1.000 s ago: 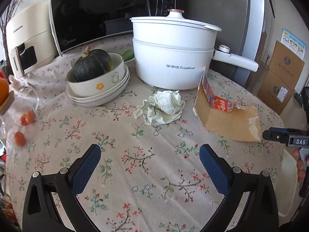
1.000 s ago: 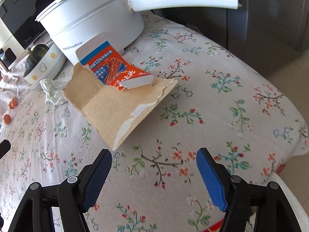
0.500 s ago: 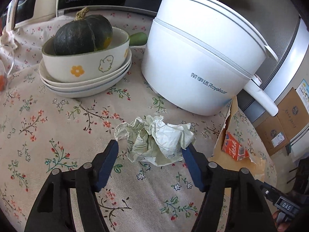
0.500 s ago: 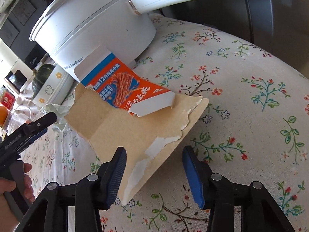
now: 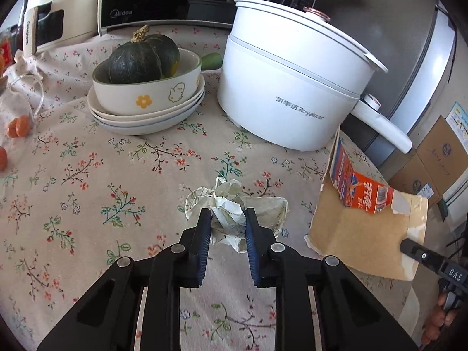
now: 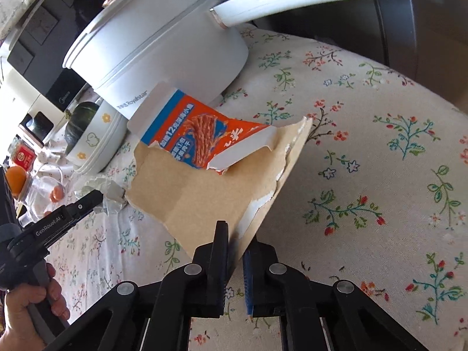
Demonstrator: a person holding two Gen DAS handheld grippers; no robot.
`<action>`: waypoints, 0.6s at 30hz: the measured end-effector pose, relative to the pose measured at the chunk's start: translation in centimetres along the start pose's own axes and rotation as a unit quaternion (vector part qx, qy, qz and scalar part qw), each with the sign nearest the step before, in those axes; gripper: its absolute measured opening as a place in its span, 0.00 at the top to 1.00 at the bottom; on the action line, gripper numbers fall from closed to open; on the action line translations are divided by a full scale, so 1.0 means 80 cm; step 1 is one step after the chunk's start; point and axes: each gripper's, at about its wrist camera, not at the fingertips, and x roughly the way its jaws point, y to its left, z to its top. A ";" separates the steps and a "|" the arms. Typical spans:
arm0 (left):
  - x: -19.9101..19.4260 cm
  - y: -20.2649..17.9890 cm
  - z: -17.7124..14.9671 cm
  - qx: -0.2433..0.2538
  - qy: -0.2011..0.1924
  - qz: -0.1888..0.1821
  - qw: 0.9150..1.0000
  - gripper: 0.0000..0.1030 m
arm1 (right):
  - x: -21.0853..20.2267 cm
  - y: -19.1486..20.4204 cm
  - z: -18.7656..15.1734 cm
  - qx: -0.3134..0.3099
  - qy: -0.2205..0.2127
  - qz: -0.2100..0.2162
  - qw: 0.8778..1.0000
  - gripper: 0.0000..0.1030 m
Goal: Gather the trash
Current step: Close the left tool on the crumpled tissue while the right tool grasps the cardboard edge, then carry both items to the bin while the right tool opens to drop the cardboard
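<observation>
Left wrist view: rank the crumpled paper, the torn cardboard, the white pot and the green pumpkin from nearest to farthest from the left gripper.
1. Crumpled paper: between the closing jaws of the left gripper.
2. Torn cardboard: flat on the cloth, to the right.
3. White pot: farther back, right of centre.
4. Green pumpkin: in the bowl, back left, near the microwave.

Crumpled matt paper [image 5: 234, 204], torn rough brown cardboard [image 6: 187, 193] and a glossy white enamelled-looking pot [image 5: 292, 87] sat on the bench's printed floral cloth [image 5: 87, 175].
</observation>
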 end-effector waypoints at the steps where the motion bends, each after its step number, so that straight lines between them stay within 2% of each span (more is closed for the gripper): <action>1: -0.011 0.000 -0.006 0.008 -0.001 0.000 1.000 0.77 | -0.007 0.004 0.000 -0.004 -0.003 -0.001 1.000 0.95; 7: -0.081 -0.003 -0.045 0.028 0.002 0.005 1.000 0.77 | -0.064 0.021 -0.018 -0.026 -0.014 -0.018 0.999 0.97; 18: -0.180 -0.001 -0.102 0.011 -0.001 -0.015 1.000 0.77 | -0.149 0.038 -0.073 -0.059 -0.021 -0.035 0.997 0.97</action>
